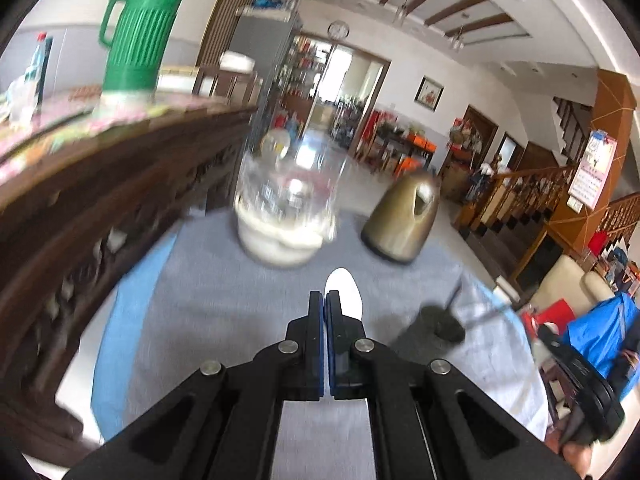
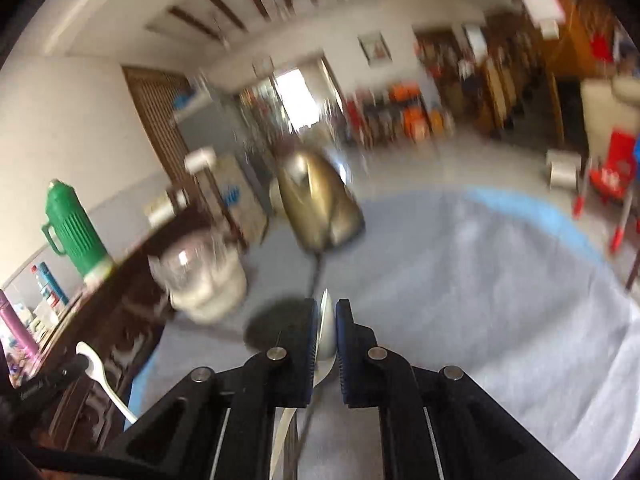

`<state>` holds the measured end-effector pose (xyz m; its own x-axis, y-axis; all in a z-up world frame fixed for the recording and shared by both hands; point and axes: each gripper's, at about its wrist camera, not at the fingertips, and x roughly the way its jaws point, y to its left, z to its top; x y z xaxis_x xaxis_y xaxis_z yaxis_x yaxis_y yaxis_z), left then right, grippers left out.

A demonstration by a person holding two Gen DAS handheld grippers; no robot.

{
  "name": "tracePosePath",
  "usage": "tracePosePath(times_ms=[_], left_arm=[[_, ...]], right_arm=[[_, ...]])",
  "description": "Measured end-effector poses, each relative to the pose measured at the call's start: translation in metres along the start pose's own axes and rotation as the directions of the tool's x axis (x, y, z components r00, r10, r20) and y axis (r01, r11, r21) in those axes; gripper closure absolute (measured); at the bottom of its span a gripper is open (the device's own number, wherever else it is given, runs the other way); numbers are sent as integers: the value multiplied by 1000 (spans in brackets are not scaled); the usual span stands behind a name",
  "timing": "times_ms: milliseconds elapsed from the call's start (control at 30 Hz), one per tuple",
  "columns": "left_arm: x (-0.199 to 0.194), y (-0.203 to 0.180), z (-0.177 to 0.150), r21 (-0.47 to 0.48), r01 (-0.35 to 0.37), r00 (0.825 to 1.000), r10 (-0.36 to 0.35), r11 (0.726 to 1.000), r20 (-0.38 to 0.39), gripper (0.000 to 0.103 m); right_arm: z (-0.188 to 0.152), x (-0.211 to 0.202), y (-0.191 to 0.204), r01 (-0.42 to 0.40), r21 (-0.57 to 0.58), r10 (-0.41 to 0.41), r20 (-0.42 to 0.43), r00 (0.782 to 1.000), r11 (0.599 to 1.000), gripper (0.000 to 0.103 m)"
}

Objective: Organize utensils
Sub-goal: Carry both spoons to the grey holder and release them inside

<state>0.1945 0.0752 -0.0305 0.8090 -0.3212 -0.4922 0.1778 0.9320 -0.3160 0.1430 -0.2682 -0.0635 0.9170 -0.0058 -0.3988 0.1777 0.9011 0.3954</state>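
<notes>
both claws loaded, holder ahead

black fingers fill the bottom of each view. from where i stand, the left gripper [image 1: 325, 300] is clamped tight on a white spoon [image 1: 345, 292], whose bowl pokes up just past the blue pads, tilted to the right. the right gripper [image 2: 325, 312] is pinched on a metal spoon [image 2: 326, 332]; its bowl sits edge-on between the pads and its handle trails back under the fingers. both are held by the neck, i reckon so the handles hang free for dropping in.

ahead on the grey cloth [image 1: 208, 280] stands a clear glass jar [image 1: 288, 184] on a white base, looking like the place they are headed for, with a brass-coloured kettle [image 1: 404, 220] just beside it. the right view is badly smeared. a green flask [image 1: 140, 28] sits up on the dark wooden sideboard [image 1: 100, 200], well out of the way.

neither spoon is in the jar yet.
</notes>
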Motion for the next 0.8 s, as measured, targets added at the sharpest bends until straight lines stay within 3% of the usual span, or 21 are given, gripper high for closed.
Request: tracePosePath(times_ms=[100,200,300,500,800], left_arm=[[17,-6,27,18,16,999,-17,1000,47,102],[38,-14,50,59,39,996,-43,998,80,102],[67,-26,67,104,99,992,-107,990,68,102],[123,-55,88,176,240,970,-244,955,3,102],[176,-91,69,239,417,908,-395,877,-138,102]], right_arm=[[14,-9,22,12,-50,-5,141,990,999,94],[24,-4,47,37,-121,-4,262,965,992,94],[28,13,69,66,-190,-2,319,948,980,94],[31,62,96,114,-258,-22,335,942,959,94],[10,115,101,182,-374,-71,291,954,910,94]])
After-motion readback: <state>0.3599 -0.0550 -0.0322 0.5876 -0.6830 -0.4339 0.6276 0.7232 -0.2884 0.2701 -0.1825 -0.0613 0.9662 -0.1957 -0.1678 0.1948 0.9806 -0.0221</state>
